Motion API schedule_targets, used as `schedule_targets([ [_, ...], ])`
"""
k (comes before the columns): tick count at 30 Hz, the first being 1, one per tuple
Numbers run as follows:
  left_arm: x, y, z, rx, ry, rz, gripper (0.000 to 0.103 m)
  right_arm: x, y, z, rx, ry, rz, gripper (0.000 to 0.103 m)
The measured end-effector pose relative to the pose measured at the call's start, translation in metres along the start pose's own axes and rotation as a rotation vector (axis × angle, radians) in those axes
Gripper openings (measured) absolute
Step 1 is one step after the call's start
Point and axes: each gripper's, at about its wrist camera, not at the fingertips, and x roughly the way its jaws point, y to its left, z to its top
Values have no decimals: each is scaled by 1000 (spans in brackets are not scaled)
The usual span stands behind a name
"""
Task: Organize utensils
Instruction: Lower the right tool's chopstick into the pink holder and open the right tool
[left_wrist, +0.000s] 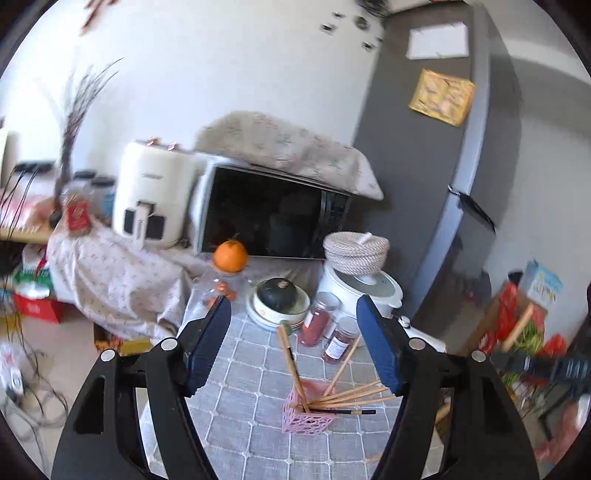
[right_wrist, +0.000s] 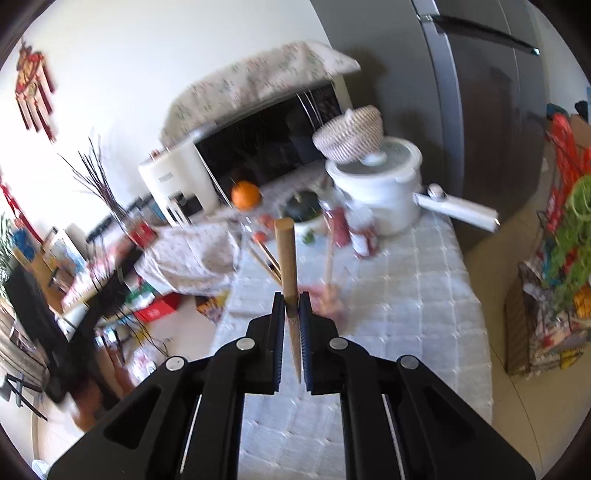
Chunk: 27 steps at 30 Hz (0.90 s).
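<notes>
A grey quilted table fronts a microwave and cooker. The right gripper is clamped on one wooden chopstick, thick end pointing away, likely so it can be dropped tip-first. The left gripper stands wide apart, empty, over the pink holder near the table's edge, where the other chopsticks already lean fanned to the right.

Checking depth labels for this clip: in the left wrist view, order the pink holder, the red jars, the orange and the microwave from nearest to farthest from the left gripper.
1. Pink holder: low, just ahead of the open left gripper, chopsticks leaning in it.
2. Red jars: mid-table, slightly right.
3. Orange: farther back, left of centre.
4. Microwave: right behind the orange, by the wall.
</notes>
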Motion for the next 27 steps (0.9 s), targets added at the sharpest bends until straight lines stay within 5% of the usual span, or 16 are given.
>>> schedule_targets([
  [9, 23, 47, -6, -153, 63, 9, 67, 35, 44, 61, -54, -114, -33, 9],
  [15, 38, 61, -15, -139, 100, 43, 68, 93, 33, 52, -62, -116, -73, 11],
  [18, 40, 68, -18, -139, 93, 71, 77, 117, 24, 39, -59, -102, -97, 14],
  [22, 31, 68, -15, -139, 53, 88, 94, 106, 31, 33, -103, -152, -103, 30],
  [27, 16, 35, -12, -36, 5, 158, 96, 66, 45, 16, -171, -251, -151, 41],
])
